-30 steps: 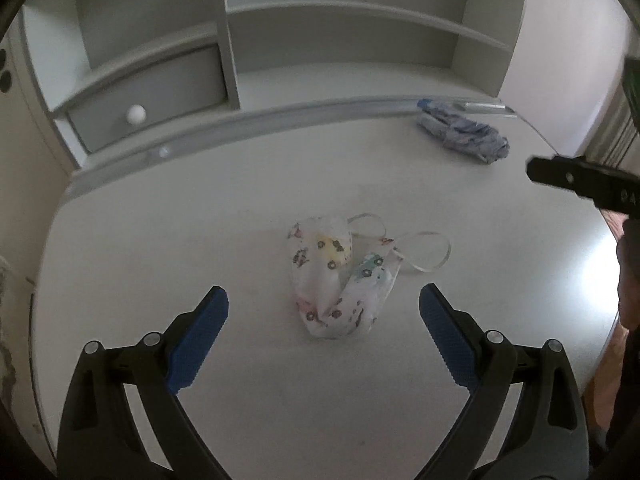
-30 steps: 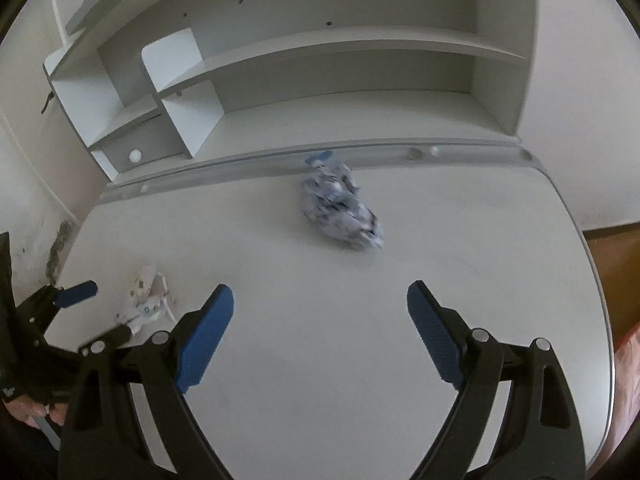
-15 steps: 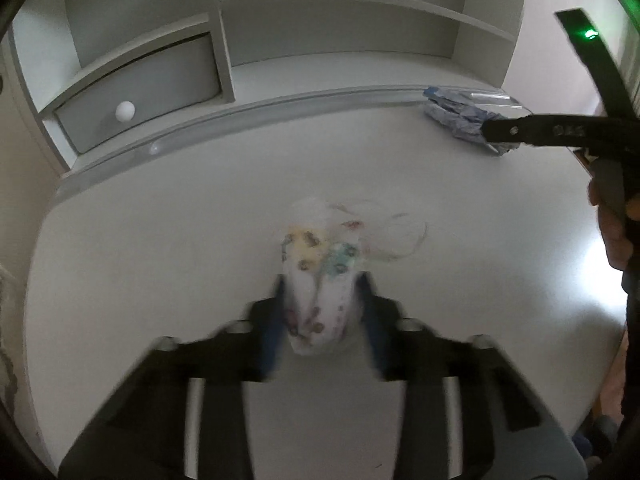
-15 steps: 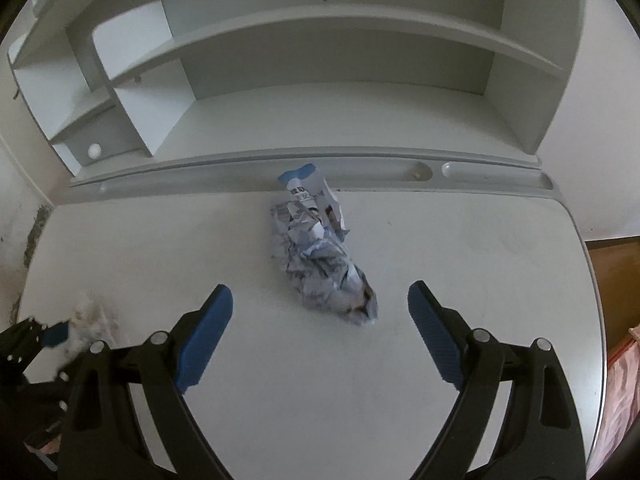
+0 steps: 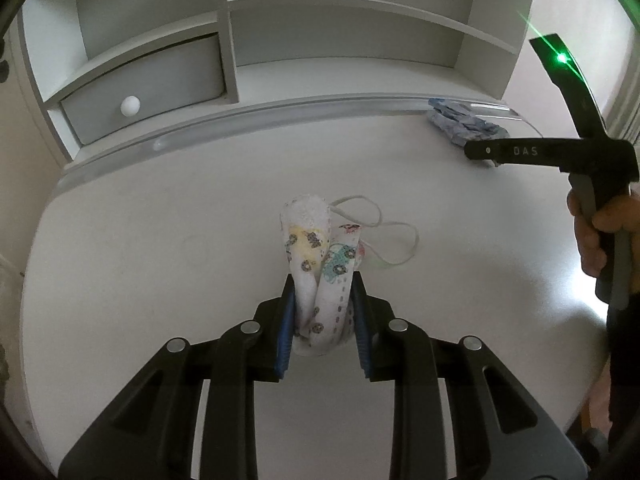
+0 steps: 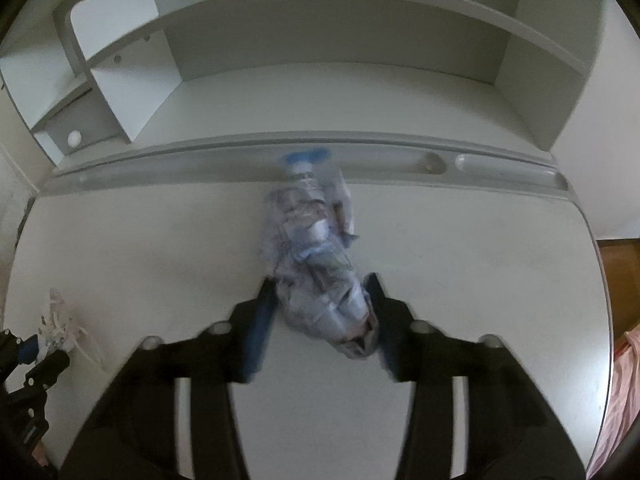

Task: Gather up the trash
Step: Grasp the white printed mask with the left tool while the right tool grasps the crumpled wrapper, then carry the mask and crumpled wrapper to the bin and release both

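Looking along the left gripper (image 5: 322,312), the view takes in a pale, rounded bench (image 5: 160,280) with a raised lip at its far edge and a white shelf unit (image 5: 340,40) behind it. One grey drawer (image 5: 148,88) with one round white knob (image 5: 130,106) sits closed in the unit's lower left bay; the open shelves show nothing on them. Two pieces of trash lie on the bench. The first, a crumpled patterned face mask (image 5: 316,264) with its ear loops trailing to the right, stands between the jaws, which are clamped on it from both sides. The second, a crumpled blue-and-white wrapper (image 5: 460,126), lies far right near the lip, partly behind the right gripper's black side bar. A hand (image 5: 596,236) grips that tool's handle at the right edge, and a green light glows on its upper arm.

From the right gripper (image 6: 320,308), the picture is blurred. The same bench (image 6: 480,280) and shelf unit (image 6: 320,60) fill it, with two shallow recesses in the lip at right. The wrapper (image 6: 316,268) lies in the middle, its near end between the jaws, which are closing around it; whether the pads already touch it cannot be told. At far left the mask (image 6: 56,320) shows in the left gripper (image 6: 28,354).
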Tool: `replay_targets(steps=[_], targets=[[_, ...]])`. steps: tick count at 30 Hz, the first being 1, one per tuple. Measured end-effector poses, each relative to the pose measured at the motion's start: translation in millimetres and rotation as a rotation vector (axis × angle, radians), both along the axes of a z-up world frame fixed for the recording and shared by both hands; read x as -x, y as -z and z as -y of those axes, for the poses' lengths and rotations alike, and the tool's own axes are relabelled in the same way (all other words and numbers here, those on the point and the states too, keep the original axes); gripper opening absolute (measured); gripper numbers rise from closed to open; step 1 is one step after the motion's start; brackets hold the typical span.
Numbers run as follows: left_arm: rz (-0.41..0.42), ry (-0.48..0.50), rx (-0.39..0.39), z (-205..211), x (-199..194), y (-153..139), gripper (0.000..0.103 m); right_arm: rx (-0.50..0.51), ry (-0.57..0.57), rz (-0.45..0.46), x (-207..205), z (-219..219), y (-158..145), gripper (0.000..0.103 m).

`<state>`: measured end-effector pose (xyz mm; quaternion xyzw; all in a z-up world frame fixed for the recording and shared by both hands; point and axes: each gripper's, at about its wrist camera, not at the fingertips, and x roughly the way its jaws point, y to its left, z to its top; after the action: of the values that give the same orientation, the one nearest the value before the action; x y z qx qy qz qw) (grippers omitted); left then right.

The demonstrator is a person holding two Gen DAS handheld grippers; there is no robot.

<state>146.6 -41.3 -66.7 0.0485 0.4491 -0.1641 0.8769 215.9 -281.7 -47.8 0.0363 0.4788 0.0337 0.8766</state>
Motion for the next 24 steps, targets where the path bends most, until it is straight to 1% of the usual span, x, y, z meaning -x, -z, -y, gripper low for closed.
replay_targets(steps=[3, 7, 12, 15, 18, 21, 24], targets=[[0.001, 0.015, 0.01, 10, 3, -2, 0.025, -0.008, 0.022, 0.02, 23, 12, -5, 0.042], [0.003, 0.073, 0.029, 40, 12, -7, 0.025, -0.014, 0.08, 0.036, 62, 41, -10, 0.042], [0.009, 0.199, 0.05, 97, 30, -12, 0.025, -0.011, 0.199, 0.051, 120, 94, -16, 0.042], [0.006, 0.283, 0.062, 140, 40, -14, 0.025, -0.001, 0.296, 0.063, 163, 133, -21, 0.042], [-0.003, 0.376, 0.08, 187, 54, -14, 0.025, 0.002, 0.428, 0.079, 218, 179, -22, 0.042], [-0.008, 0.486, 0.09, 241, 75, -14, 0.025, 0.002, 0.527, 0.082, 261, 214, -19, 0.042], [-0.011, 0.582, 0.094, 285, 99, -15, 0.025, -0.006, 0.649, 0.079, 317, 255, -14, 0.042]])
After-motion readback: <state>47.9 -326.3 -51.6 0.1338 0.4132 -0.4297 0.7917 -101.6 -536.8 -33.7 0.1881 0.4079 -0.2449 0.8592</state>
